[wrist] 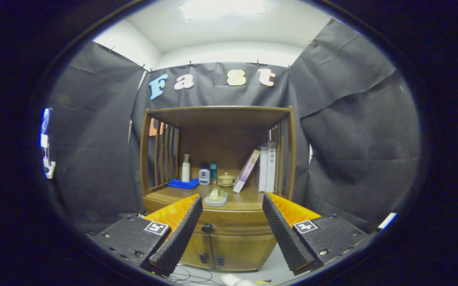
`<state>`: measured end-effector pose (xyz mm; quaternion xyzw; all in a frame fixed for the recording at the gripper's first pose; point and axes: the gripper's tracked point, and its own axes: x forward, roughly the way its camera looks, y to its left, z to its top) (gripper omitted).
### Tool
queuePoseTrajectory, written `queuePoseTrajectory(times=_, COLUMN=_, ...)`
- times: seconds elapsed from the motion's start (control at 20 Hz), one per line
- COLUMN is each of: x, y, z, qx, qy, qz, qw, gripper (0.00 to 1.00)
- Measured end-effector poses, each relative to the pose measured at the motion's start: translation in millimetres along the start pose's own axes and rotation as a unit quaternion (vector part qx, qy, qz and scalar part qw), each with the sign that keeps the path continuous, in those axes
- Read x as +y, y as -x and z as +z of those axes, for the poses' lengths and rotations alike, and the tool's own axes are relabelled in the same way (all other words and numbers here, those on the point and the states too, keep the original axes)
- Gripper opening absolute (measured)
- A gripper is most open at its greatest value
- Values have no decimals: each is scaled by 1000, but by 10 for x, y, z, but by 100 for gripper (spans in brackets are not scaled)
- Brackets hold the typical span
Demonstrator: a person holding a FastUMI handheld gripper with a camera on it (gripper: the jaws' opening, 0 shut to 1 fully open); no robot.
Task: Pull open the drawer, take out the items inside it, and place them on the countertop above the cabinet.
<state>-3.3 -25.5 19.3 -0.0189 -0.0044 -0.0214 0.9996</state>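
Gripper view: the gripper hangs with its fingers spread wide and nothing between them, well apart from the wooden cabinet; open air lies between the tips and the drawer (shut, flush with the front); the drawer runs level, its long axis side to side, its dark knob facing the fingers; on the countertop above sit a pale lidded dish, bottles and leaning books; two small doors lie below.

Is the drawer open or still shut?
Shut: the drawer front sits flush with the cabinet, and its knob is ungrasped. The gripper fingers are open, short of it.
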Motion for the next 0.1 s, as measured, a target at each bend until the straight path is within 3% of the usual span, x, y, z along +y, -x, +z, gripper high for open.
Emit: queuePoseTrajectory(times=0.1, x=-1, y=34, z=-122, qx=-7, qy=-3, qz=2, qw=1000, gripper=99)
